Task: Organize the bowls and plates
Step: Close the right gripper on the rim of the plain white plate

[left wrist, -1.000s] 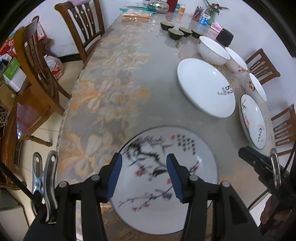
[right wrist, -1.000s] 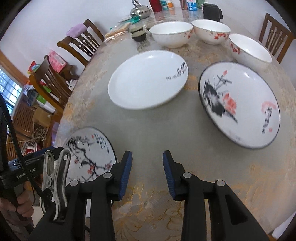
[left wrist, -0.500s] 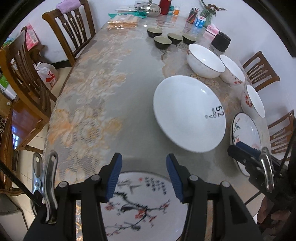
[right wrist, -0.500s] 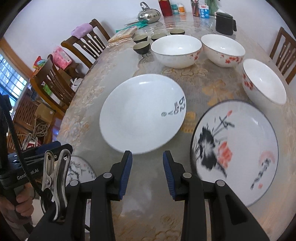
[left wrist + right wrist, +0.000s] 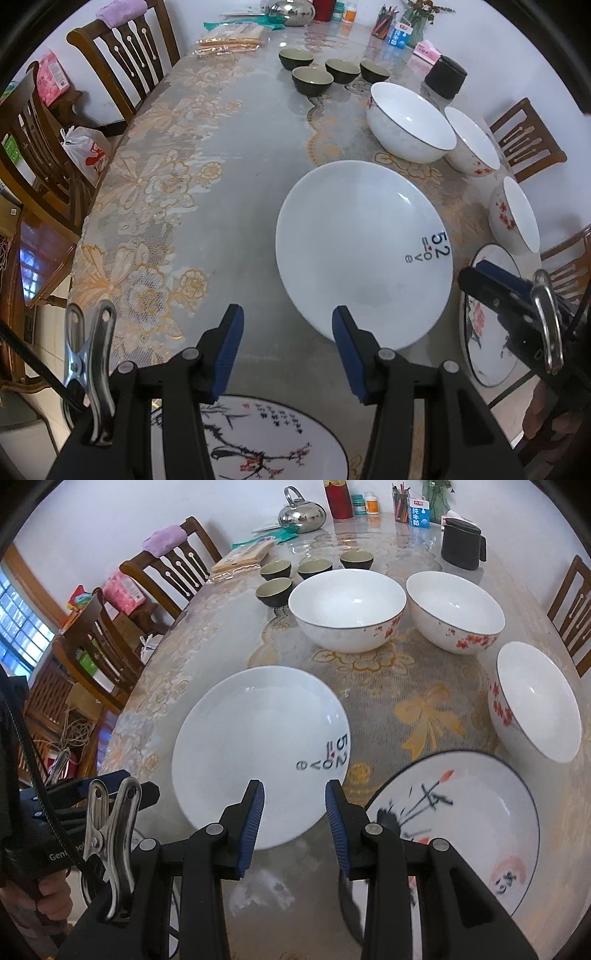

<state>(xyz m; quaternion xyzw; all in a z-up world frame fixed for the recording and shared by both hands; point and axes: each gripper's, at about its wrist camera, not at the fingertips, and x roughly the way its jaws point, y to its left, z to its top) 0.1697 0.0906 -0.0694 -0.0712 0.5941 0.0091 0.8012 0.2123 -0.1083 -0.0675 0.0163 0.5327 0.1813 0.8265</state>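
A plain white plate with black "520 love" lettering (image 5: 362,251) lies mid-table; it also shows in the right wrist view (image 5: 258,753). My left gripper (image 5: 286,349) is open and empty, hovering just short of its near rim, above a plum-blossom plate (image 5: 266,439). My right gripper (image 5: 293,823) is open and empty, over the white plate's near edge. A painted plate (image 5: 469,827) lies to its right. Three white bowls with red blossoms (image 5: 347,609) (image 5: 454,611) (image 5: 535,701) stand behind the plates.
Several small dark cups (image 5: 275,590) stand further back. A steel kettle (image 5: 301,513), red flask (image 5: 338,498), black mug (image 5: 461,546), pencils and a milk carton crowd the far end. Wooden chairs (image 5: 129,55) line the table's left and right sides.
Both grippers have moved forward along the table. The plum-blossom plate slid down under my left gripper, and the white plate and bowls came closer. Both grippers stayed open.
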